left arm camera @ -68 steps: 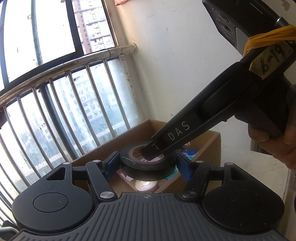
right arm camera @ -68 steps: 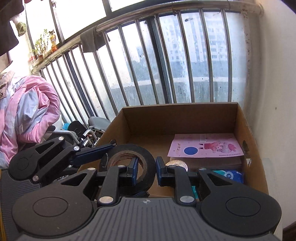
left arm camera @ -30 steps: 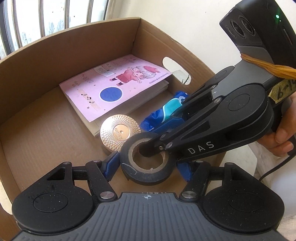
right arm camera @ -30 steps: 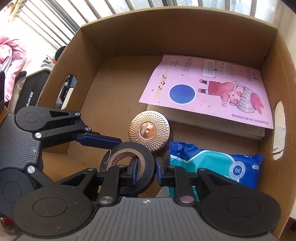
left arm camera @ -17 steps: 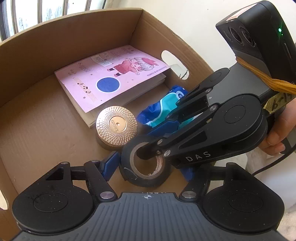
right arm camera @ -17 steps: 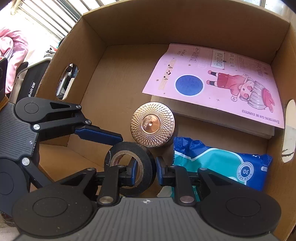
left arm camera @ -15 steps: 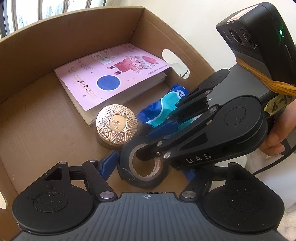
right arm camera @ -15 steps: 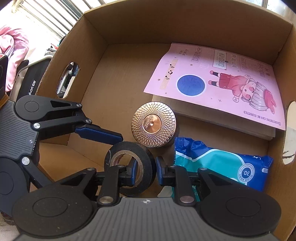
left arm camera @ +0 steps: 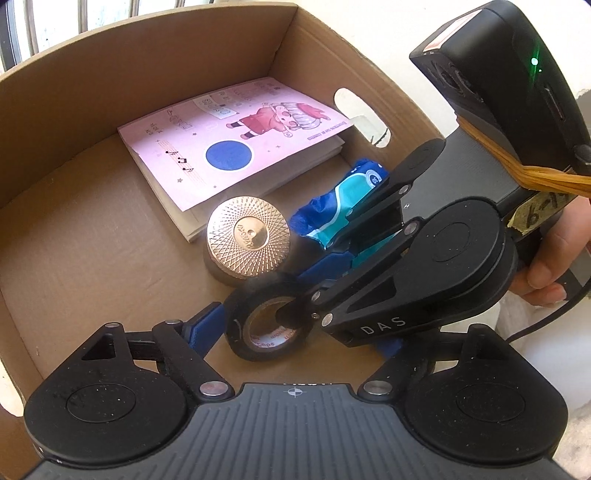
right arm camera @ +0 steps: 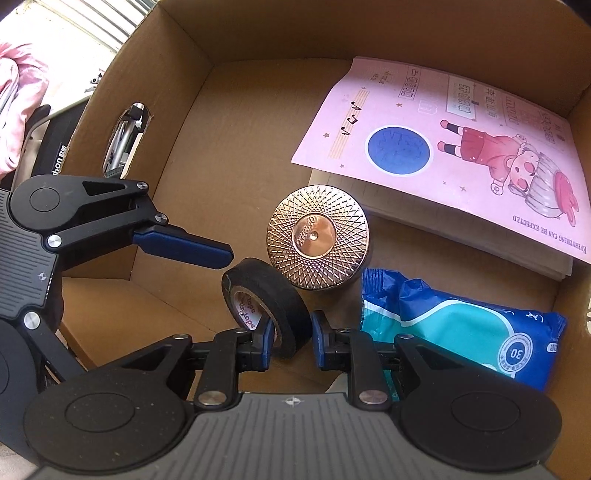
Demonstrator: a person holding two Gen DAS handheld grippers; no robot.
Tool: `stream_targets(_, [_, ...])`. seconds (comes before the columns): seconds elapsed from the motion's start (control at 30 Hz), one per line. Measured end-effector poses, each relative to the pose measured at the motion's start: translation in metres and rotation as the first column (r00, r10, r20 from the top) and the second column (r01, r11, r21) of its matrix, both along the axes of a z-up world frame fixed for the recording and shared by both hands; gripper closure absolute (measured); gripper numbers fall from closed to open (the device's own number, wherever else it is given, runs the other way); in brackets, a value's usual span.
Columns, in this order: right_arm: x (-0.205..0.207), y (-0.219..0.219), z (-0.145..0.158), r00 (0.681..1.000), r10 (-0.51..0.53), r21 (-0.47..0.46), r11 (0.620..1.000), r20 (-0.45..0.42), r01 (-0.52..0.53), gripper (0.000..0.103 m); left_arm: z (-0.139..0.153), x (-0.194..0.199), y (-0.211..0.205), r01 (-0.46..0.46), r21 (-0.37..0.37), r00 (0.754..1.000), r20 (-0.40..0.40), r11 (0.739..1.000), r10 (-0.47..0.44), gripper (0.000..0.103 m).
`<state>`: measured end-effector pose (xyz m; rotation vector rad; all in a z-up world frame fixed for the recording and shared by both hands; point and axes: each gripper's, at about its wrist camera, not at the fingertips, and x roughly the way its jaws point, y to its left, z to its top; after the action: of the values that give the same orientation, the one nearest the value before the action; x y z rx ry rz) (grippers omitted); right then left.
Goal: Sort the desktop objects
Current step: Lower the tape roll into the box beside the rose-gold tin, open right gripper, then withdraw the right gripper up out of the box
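I am holding the roll of black tape (right arm camera: 272, 306) low inside the cardboard box (right arm camera: 236, 33), close to its near wall, with the right gripper (right arm camera: 291, 341). Its two blue pads are pinching the roll's band from either side, one pad inside the core and one against the outer face, so the jaws are standing nearly closed on it. The roll is sitting on edge, tilted, just near of the round rose-gold tin (right arm camera: 318, 236) and left of the blue and teal wipes pack (right arm camera: 458, 325).

My left gripper (left arm camera: 295, 332) has just been opening, and its blue fingers (left arm camera: 205, 326) are now standing clear of the roll on both sides. The tape (left arm camera: 269, 321) is lying between them but they are not pressing it. In the right wrist view one left finger (right arm camera: 183, 247) is reaching in from the left, apart from the roll.

A pink notebook (right arm camera: 447, 155) with a cartoon figure and a blue disc on its cover is lying on a thicker pad at the far right of the box floor. A hand (left arm camera: 554, 266) is gripping the right gripper's handle at the right edge of the left wrist view.
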<state>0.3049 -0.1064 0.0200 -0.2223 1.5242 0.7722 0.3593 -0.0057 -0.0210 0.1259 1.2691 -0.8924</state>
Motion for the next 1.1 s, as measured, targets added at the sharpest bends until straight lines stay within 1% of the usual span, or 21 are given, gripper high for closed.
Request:
stream_targets(0.07, [0.002,0.0,0.0,1.0,-0.003,-0.019,1.0,-0.007,0.002,0.08,-0.001,0.001,0.0,0.0,-0.002,1.0,-0.004,1.0,0.0,0.018])
stream_targets(0.13, [0.003,0.0,0.0,0.999,-0.016,-0.039,0.999,-0.033,0.015,0.08,-0.003,0.002,-0.002,-0.004,-0.002,1.0,-0.007,1.0,0.004,0.014])
stream_targets(0.2, [0.004,-0.002,0.005,0.999,-0.019,-0.029,0.999,-0.043,0.018,0.078,-0.003,0.003,-0.003,-0.002,0.0,1.0,-0.01,1.0,0.002,0.014])
stream_targets(0.27, [0.003,-0.004,0.014,1.0,-0.011,-0.007,1.0,-0.019,0.011,0.07,-0.001,0.002,-0.003,0.002,-0.009,1.0,-0.004,1.0,-0.002,0.013])
stream_targets(0.3, [0.002,-0.005,0.019,1.0,-0.008,0.003,1.0,-0.001,0.008,0.061,0.001,0.002,-0.002,0.004,-0.014,1.0,0.001,1.0,-0.004,0.012])
stream_targets(0.33, [0.001,-0.006,0.025,1.0,-0.005,0.021,1.0,0.018,0.004,0.054,0.004,0.001,-0.001,0.006,-0.021,1.0,0.011,1.0,-0.006,0.011])
stream_targets(0.4, [0.0,-0.01,0.034,0.999,-0.007,0.052,0.999,0.037,0.005,0.052,0.013,-0.002,0.003,0.005,-0.04,0.999,0.034,0.999,-0.004,0.007])
stream_targets(0.5, [-0.003,-0.017,0.05,0.996,-0.018,0.121,0.993,0.093,0.007,0.052,0.024,-0.006,0.009,0.002,-0.06,0.998,0.059,0.998,0.001,0.006])
stream_targets(0.63, [-0.007,-0.02,0.062,0.992,-0.035,0.182,0.983,0.124,0.012,0.053,0.036,-0.013,0.019,-0.017,-0.069,0.993,0.114,0.997,0.025,0.005])
stream_targets(0.8, [-0.009,-0.019,0.064,0.984,-0.045,0.2,0.98,0.17,0.01,0.062,0.046,-0.02,0.029,-0.017,-0.069,0.986,0.166,0.997,0.029,0.004])
stream_targets(0.87, [-0.005,-0.022,0.066,0.98,-0.073,0.239,0.971,0.184,0.028,0.064,0.048,-0.022,0.037,-0.03,-0.066,0.983,0.18,0.997,0.042,0.004])
stream_targets(0.93, [-0.004,-0.022,0.064,0.978,-0.089,0.26,0.965,0.191,0.037,0.07,0.052,-0.022,0.048,-0.055,-0.069,0.979,0.194,0.996,0.068,0.004])
stream_targets(1.0, [-0.007,-0.018,0.062,0.978,-0.059,0.25,0.968,0.199,0.007,0.075,0.055,-0.021,0.06,-0.087,-0.09,0.974,0.201,0.992,0.103,0.004])
stream_targets(1.1, [-0.017,-0.007,0.052,0.974,0.02,0.168,0.984,0.226,-0.059,0.078,0.064,-0.019,0.079,-0.137,-0.15,0.962,0.214,0.979,0.167,0.004])
